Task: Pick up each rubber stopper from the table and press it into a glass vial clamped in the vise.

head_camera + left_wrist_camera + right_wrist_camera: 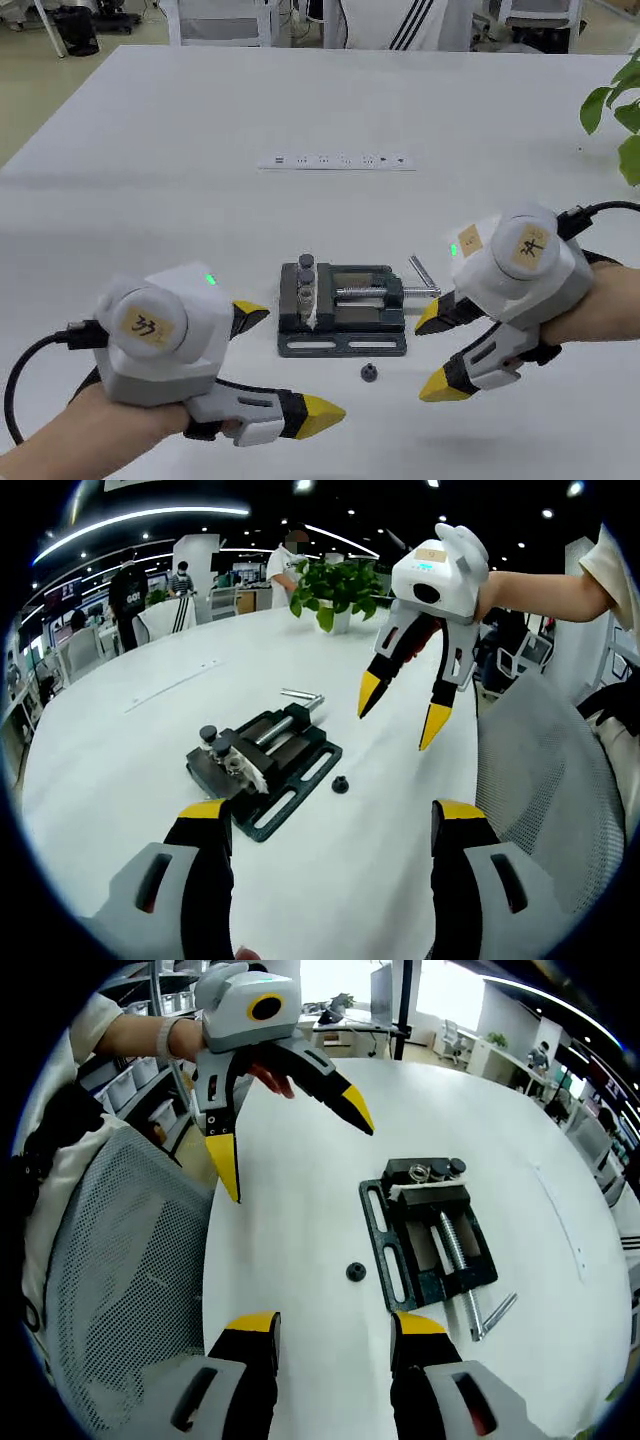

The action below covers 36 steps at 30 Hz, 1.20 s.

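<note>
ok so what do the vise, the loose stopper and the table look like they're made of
The vise looks like dark, dull-painted cast metal; its screw and handle look like bright bare steel. The stopper is matte black with no shine, consistent with rubber. The table is smooth white with a soft sheen, probably laminate.

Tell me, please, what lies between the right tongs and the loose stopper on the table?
Nothing but bare table lies between the right tongs and the stopper; the head view and the right gripper view both show that.
</note>
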{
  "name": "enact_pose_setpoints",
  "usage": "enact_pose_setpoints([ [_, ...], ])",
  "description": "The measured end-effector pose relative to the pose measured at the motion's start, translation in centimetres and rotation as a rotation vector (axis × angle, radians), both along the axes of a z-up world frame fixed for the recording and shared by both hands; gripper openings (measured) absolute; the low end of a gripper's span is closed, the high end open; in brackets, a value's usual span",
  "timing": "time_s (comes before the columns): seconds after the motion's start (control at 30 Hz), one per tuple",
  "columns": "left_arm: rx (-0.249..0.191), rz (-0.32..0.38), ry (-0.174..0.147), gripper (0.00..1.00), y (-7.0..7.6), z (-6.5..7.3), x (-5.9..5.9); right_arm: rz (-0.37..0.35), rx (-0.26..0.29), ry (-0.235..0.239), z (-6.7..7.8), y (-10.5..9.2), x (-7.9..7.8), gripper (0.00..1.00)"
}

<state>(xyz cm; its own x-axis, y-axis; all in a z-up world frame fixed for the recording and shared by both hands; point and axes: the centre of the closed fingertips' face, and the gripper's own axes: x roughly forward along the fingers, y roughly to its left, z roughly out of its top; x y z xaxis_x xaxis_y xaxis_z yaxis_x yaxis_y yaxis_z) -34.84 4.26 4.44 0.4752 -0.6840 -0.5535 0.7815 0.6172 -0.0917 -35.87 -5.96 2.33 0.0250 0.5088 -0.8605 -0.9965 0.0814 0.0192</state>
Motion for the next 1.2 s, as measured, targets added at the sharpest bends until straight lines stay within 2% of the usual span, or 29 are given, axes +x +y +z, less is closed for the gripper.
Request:
enact_pose_setpoints([
  [0.1, 0.026, -0.026, 0.010, 0.77, -0.8, -0.4, 0.3, -0.038, 0.024, 0.005, -0.3, -1.0, -0.5, 0.47],
  [0.23, 0.038, -0.045, 0.020, 0.73, -2.0, -0.7, 0.5, -0.090, 0.023, -0.006, -0.7, -2.6, -0.8, 0.57],
  [0.3, 0.034, -0.054, 0.030, 0.71, -2.8, -0.7, 0.5, -0.128, 0.048, -0.012, -0.6, -3.2, -1.0, 0.60],
  [0.43, 0.068, -0.083, 0.068, 0.61, -3.7, -2.0, 0.4, -0.197, 0.084, -0.003, -0.6, -4.3, -1.6, 0.63],
  [0.57, 0.121, -0.124, 0.073, 0.53, -4.8, -2.8, 0.4, -0.244, 0.118, 0.004, -0.8, -5.0, -2.3, 0.67],
  [0.63, 0.132, -0.121, 0.078, 0.48, -5.2, -3.2, 0.9, -0.259, 0.119, -0.006, -1.0, -5.6, -2.6, 0.65],
  [0.67, 0.136, -0.123, 0.086, 0.47, -5.5, -3.4, 1.1, -0.272, 0.116, -0.034, -0.9, -6.0, -2.6, 0.64],
  [0.73, 0.154, -0.127, 0.097, 0.42, -5.9, -3.6, 1.2, -0.293, 0.133, -0.035, -0.7, -6.1, -3.1, 0.65],
  [0.77, 0.172, -0.139, 0.090, 0.38, -6.1, -3.8, 1.4, -0.309, 0.152, -0.036, -0.5, -6.2, -3.2, 0.64],
  [0.9, 0.232, -0.163, 0.096, 0.25, -6.3, -4.7, 2.1, -0.338, 0.185, -0.035, -0.3, -6.4, -3.8, 0.63],
  [0.97, 0.272, -0.166, 0.110, 0.19, -6.3, -5.1, 2.3, -0.341, 0.194, -0.035, -0.1, -6.5, -4.3, 0.62],
  [1.1, 0.299, -0.187, 0.124, 0.13, -6.8, -5.5, 2.6, -0.350, 0.210, -0.042, 0.3, -6.5, -4.6, 0.62],
  [1.2, 0.339, -0.203, 0.127, 0.12, -6.7, -5.9, 2.8, -0.363, 0.230, -0.046, 0.7, -6.5, -4.6, 0.61],
])
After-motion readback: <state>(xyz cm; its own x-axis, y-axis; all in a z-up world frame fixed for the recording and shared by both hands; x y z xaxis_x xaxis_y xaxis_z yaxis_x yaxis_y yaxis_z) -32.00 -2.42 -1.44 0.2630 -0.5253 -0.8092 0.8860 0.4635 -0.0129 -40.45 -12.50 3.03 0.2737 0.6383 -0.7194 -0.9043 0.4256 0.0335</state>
